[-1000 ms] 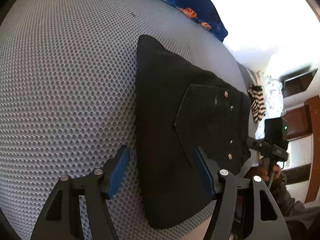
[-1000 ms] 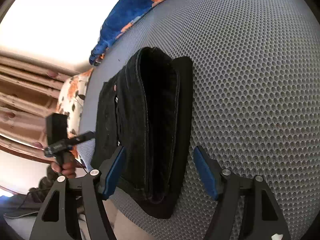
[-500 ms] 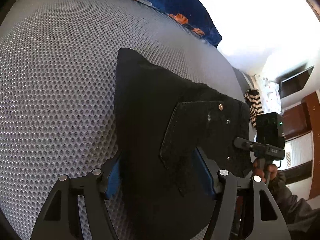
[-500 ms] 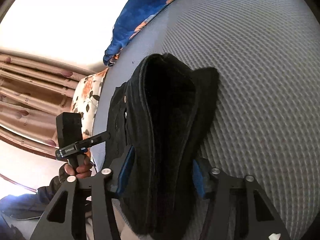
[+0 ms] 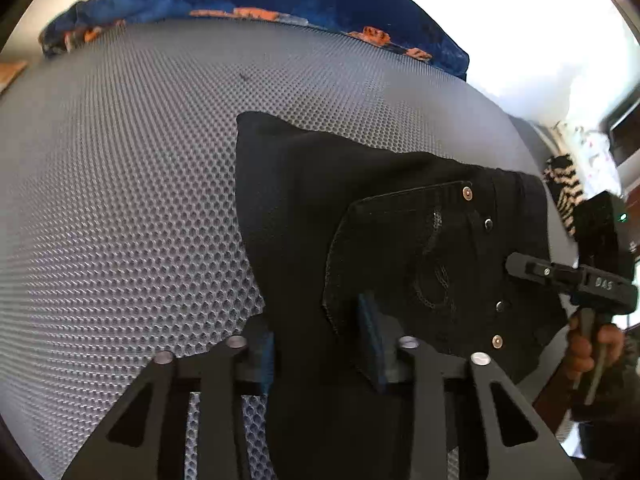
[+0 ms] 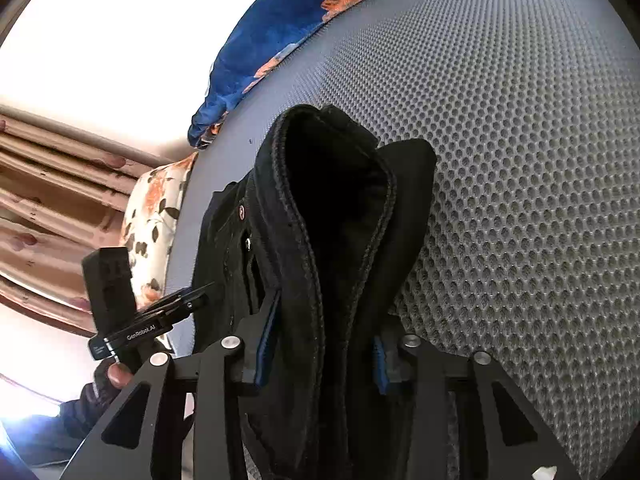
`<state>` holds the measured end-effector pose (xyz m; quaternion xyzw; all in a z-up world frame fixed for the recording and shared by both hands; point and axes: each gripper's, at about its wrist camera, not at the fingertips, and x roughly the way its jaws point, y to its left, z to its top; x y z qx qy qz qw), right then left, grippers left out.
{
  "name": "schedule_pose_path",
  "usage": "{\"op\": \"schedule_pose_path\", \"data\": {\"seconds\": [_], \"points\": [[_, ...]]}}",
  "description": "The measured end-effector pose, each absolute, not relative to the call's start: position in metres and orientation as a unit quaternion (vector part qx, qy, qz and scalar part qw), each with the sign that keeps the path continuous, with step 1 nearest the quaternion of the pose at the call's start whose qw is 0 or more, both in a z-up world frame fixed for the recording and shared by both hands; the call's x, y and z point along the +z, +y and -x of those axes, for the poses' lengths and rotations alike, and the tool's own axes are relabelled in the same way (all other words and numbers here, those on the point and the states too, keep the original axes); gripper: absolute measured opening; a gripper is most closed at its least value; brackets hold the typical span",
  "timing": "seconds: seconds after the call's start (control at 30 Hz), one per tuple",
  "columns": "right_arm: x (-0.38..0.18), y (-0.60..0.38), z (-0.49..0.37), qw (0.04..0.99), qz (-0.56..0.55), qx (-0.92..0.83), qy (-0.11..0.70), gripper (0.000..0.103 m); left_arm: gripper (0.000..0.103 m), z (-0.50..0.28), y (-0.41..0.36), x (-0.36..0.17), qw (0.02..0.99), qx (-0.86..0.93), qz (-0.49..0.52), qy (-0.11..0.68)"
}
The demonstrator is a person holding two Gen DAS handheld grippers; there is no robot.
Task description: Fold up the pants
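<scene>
Pants (image 5: 360, 208), black denim and folded into a thick bundle, run between the blue pads of both grippers: the left gripper (image 5: 320, 354) pinches the near edge of the bundle beside the back pocket (image 5: 416, 264), and the right gripper (image 6: 320, 350) clamps the stacked hems and seams at the other end, with cloth filling the whole gap between its fingers. Beyond the jaws the bundle stretches away over the grey honeycomb mat (image 5: 120, 200); whether its far end rests on the mat or hangs just above it cannot be told. In the right wrist view the left tool's body reads "GenRobot.AI"; in the left wrist view the other tool shows letters that look like "DAS", too blurred to be sure of. Rivets dot the pocket and waistband, and the pocket's stitched curl is faint. Both tools' lower bodies are cut off by the frame edge. A blue blanket with orange flowers (image 6: 280, 28) lies at the mat's far edge, a floral pillow (image 6: 156, 216) beside it, and a striped cloth (image 5: 564, 184) sits near the right border, partly hidden
</scene>
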<state>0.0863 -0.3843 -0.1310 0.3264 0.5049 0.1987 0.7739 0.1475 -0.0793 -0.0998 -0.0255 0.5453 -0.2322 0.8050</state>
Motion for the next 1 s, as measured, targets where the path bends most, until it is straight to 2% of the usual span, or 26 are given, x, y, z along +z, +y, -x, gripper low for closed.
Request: {"op": "schedule_pose_path", "data": {"seconds": [0.13,0.33,0.73,1.0], "points": [[-0.12,-0.371,-0.086,0.782,-0.321,0.177,0.503,0.029,0.022,-0.143,-0.088,-0.094,0.818,-0.217,-0.009,0.533],[-0.102,-0.345,-0.089,0.798,-0.288,0.142,0.509,0.026,0.016,-0.14,-0.083,-0.086,0.824,-0.213,-0.001,0.525],[-0.078,-0.289,-0.103,0.797,-0.278,0.156,0.512,0.025,0.015,-0.123,-0.055,-0.054,0.838,-0.221,0.007,0.499],[-0.073,-0.262,-0.147,0.796,-0.272,0.185,0.508,0.024,0.015,-0.157,-0.034,-0.033,0.855,-0.209,0.014,0.475]]}}
